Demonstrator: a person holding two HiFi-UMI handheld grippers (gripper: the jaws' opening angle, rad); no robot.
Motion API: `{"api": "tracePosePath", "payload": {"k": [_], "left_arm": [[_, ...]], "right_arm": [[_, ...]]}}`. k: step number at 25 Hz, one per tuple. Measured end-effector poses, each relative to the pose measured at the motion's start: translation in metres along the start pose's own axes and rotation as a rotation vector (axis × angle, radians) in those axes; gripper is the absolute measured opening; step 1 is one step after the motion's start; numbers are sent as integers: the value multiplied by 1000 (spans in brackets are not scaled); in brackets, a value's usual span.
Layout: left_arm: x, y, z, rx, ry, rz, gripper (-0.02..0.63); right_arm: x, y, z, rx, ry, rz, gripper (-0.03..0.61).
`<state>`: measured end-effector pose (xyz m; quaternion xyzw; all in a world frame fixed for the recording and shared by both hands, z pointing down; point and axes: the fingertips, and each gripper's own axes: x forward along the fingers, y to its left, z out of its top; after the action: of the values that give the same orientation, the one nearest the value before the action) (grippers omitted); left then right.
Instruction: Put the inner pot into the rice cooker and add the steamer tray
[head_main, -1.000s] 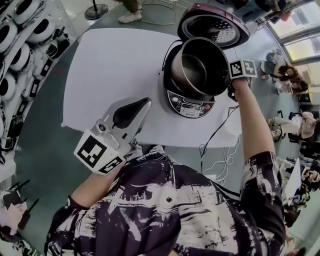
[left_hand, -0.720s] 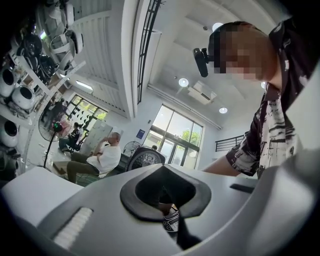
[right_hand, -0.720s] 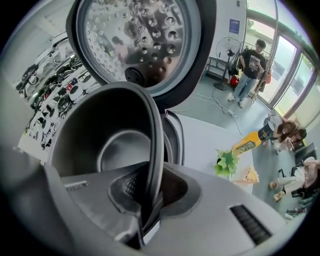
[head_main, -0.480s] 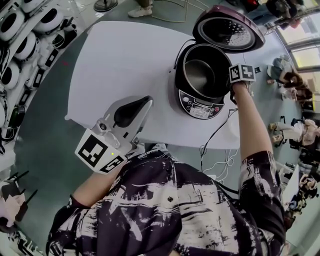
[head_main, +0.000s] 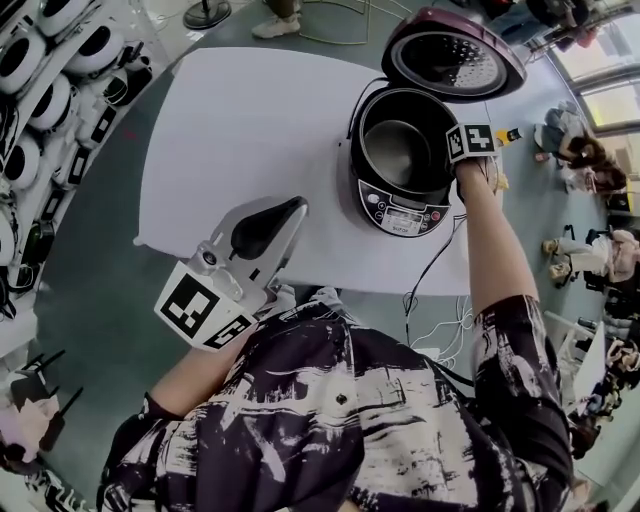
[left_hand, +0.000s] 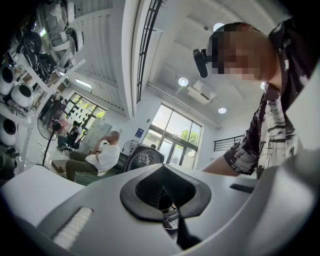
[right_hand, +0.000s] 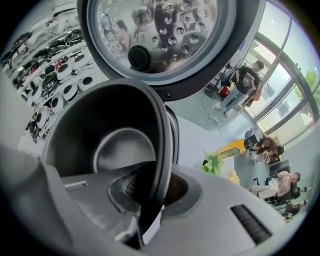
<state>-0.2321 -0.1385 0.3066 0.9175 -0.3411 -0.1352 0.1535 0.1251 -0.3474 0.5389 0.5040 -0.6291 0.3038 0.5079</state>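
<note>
The maroon rice cooker (head_main: 395, 212) stands on the white table with its lid (head_main: 455, 62) swung up and back. The dark metal inner pot (head_main: 398, 150) sits down inside the cooker body. My right gripper (head_main: 452, 168) points steeply down at the pot's right side and is shut on the pot's rim. In the right gripper view the rim (right_hand: 162, 150) runs between the jaws of that gripper (right_hand: 152, 197), under the lid's shiny underside (right_hand: 160, 30). My left gripper (head_main: 293, 207) hangs over the table's near edge, shut and empty, with the jaws (left_hand: 162, 192) meeting.
The white table (head_main: 250, 110) stretches left of the cooker. A black power cord (head_main: 432, 275) hangs off its near edge. Shelves of rice cookers (head_main: 40, 110) line the left wall. A yellow bottle (head_main: 508, 133) and green leaves (right_hand: 215, 162) lie right of the cooker. People sit at the far right.
The inner pot, tilted above the cooker a second ago, has sunk into the cooker body with my right gripper on its rim. The left gripper has hardly moved.
</note>
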Motion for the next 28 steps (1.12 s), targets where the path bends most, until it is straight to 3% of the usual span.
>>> {"api": "tracePosePath", "payload": {"k": [5, 10, 19, 22, 28], "left_arm": [[-1, -3, 1, 1, -3, -8, 5], [0, -3, 4, 2, -5, -21, 5], [13, -15, 1, -1, 3, -56, 5], [19, -20, -1, -2, 9, -72, 5], [29, -31, -3, 2, 16, -101, 5]], "right_arm": [[-1, 0, -2, -1, -11, 3, 18], [-3, 6, -2, 90, -28, 105, 25], [-18, 10, -7, 240, -81, 249, 91], [-13, 11, -13, 284, -106, 265, 90], [-18, 12, -21, 165, -67, 239, 69]]}}
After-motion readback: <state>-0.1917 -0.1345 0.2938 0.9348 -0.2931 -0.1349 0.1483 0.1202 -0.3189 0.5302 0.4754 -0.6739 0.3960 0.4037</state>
